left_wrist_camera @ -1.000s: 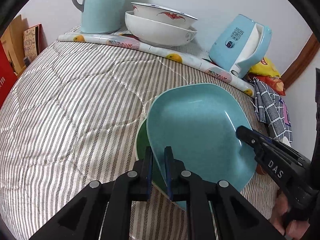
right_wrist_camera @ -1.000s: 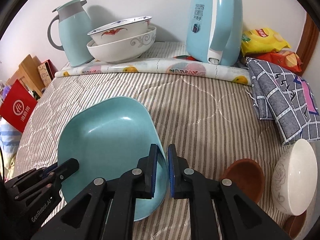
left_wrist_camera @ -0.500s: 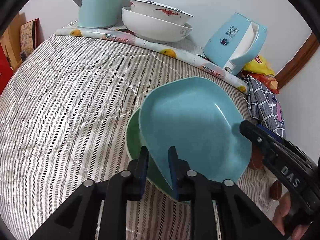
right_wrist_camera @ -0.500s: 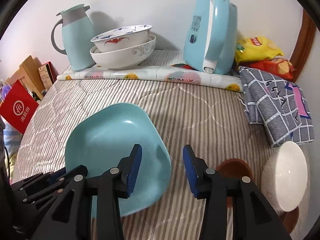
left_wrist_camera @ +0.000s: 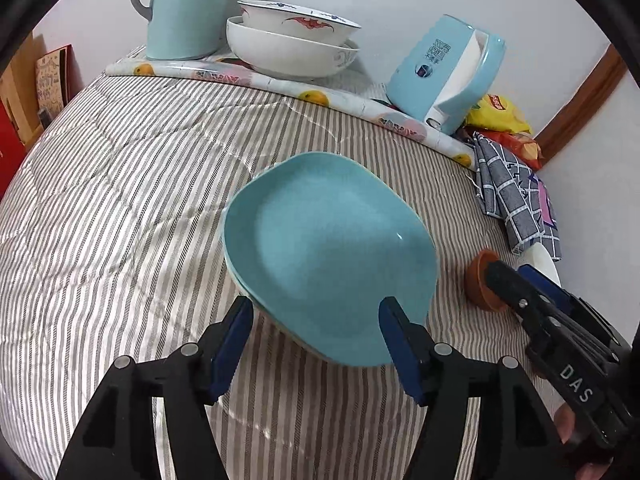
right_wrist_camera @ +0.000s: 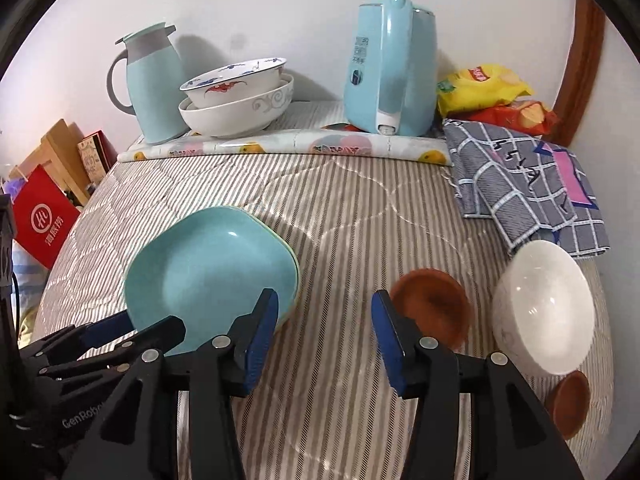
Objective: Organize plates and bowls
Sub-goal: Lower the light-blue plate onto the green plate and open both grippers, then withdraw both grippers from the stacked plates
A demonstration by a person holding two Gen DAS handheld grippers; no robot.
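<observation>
Beyond both grippers, far across the striped quilt [right_wrist_camera: 352, 216]: pale blue kettle [right_wrist_camera: 392, 68] and matching jug [right_wrist_camera: 152, 84], lids shut, contents hidden. Between them, large white bowl [left_wrist_camera: 288, 56] with a red-patterned bowl [left_wrist_camera: 296, 20] nested inside; cannot tell whether anything lies in the upper one.

Directly ahead of the left gripper [left_wrist_camera: 316, 308], left of the right gripper [right_wrist_camera: 325, 300]: turquoise plate [left_wrist_camera: 328, 248], empty, lying flat on a green plate [right_wrist_camera: 295, 268] of which only a thin rim shows.

Right of the right gripper: white bowl [right_wrist_camera: 544, 304], tipped on its side, empty. Just beside the right gripper's right finger: small brown bowl [right_wrist_camera: 432, 304], empty. Nearer and further right, partly under the white bowl: second brown bowl [right_wrist_camera: 568, 404].

Left gripper: angled steeply down, jaws just opened and now wide, near edge of the turquoise plate between the fingers, pads clear of it. Right gripper: angled down, jaws just opened to a middling gap, only quilt between them, gripping nothing. Person's fingers [left_wrist_camera: 568, 428] wrapped on the right gripper's handle.
</observation>
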